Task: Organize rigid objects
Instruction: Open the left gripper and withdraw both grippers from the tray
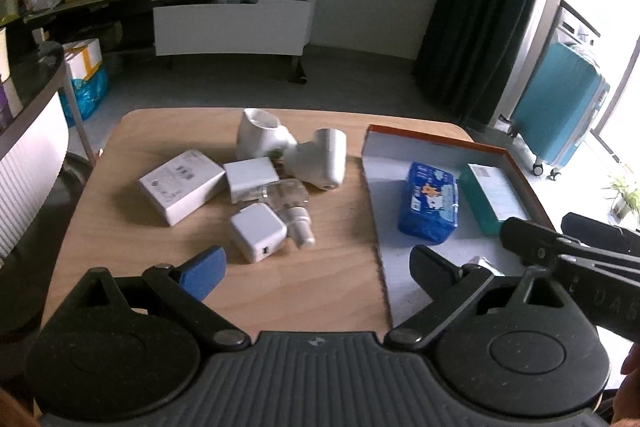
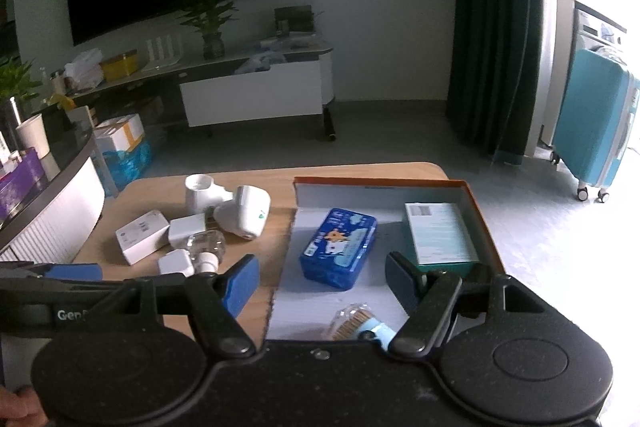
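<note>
On the wooden table (image 1: pixel 328 275) lies a cluster: a white box (image 1: pixel 182 186), two white chargers (image 1: pixel 258 237), a clear spray bottle (image 1: pixel 294 207) and two white pipe fittings (image 1: pixel 318 159). An orange-rimmed tray (image 1: pixel 400 287) at the right holds a blue tissue pack (image 1: pixel 430 203), a teal box (image 1: pixel 494 197) and, in the right wrist view, a clear tub of sticks (image 2: pixel 354 319). My left gripper (image 1: pixel 316 269) is open and empty in front of the cluster. My right gripper (image 2: pixel 320 277) is open and empty over the tray (image 2: pixel 384 227), near the tissue pack (image 2: pixel 340 253).
Beyond the table's far edge are bare floor, a low TV bench (image 1: pixel 232 23) with a plant, and a teal suitcase (image 1: pixel 560 107) at the right. A curved counter (image 1: pixel 28 131) stands at the left. The right gripper's body (image 1: pixel 576 251) shows at the left view's right edge.
</note>
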Available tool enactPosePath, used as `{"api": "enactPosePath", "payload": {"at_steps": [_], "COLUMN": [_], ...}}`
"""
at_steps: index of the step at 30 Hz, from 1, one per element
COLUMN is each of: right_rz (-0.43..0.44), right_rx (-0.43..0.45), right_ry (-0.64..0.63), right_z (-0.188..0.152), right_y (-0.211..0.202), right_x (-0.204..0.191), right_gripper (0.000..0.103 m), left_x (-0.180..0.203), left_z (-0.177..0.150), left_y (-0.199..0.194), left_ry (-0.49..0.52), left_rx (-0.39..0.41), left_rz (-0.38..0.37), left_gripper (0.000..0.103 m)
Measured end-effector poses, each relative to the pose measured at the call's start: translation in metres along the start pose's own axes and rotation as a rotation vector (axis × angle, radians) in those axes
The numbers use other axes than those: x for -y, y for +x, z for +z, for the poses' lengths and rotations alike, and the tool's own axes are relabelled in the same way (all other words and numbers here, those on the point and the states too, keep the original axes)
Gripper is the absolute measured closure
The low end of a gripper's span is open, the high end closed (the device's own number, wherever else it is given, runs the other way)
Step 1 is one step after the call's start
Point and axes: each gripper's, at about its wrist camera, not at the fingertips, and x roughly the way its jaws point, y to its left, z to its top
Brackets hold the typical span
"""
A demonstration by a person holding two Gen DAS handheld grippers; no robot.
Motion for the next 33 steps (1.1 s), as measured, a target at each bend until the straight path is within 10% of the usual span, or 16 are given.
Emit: {"api": "enactPosePath", "payload": {"at_steps": [33], "right_rz": [0.120], "right_rx": [-0.061], "right_ry": [-0.069], "right_z": [-0.005], "right_y": [0.036], "right_x": [-0.072], "right_gripper": [0.020], "left_x": [-0.075], "left_z": [-0.008], "left_y": [-0.008], "left_ry": [-0.088], "left_rx": [-0.009], "left_rz": [0.086], "left_gripper": [0.002]}}
